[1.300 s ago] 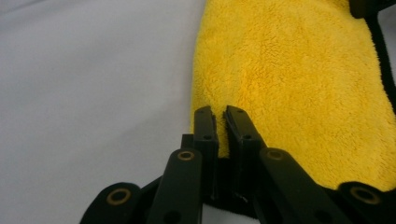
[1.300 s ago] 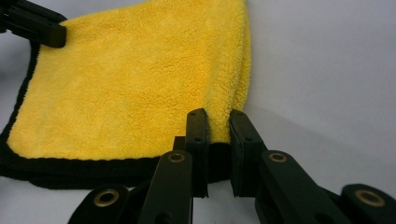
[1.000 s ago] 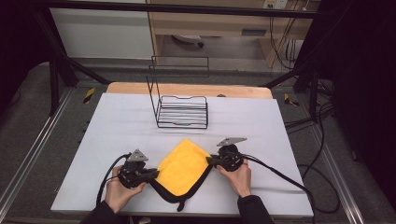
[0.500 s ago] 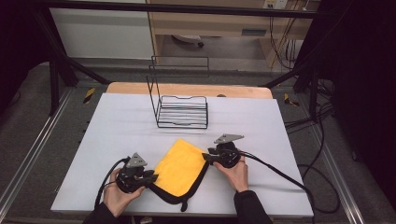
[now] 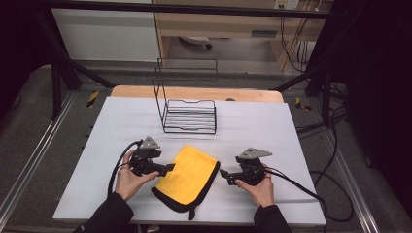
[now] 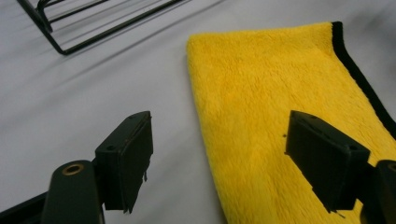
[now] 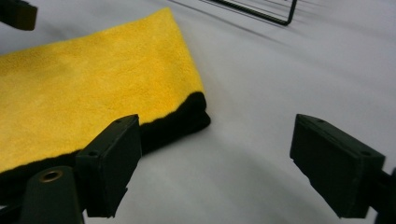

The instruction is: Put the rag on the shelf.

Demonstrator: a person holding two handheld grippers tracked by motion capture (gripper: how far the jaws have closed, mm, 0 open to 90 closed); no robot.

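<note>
Flanking yellow cloth [image 5: 187, 174], both tongs agape (empty)

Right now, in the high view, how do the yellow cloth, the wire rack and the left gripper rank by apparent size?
1. Wire rack and yellow cloth: look alike, not ranked.
2. Left gripper: clearly smallest.

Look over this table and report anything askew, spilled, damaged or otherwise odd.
Nothing is spilled or damaged. The folded yellow microfibre cloth with black trim lies flat but skewed to the table's edges, between the open left gripper and open right gripper. The black wire rack stands upright behind it.
</note>
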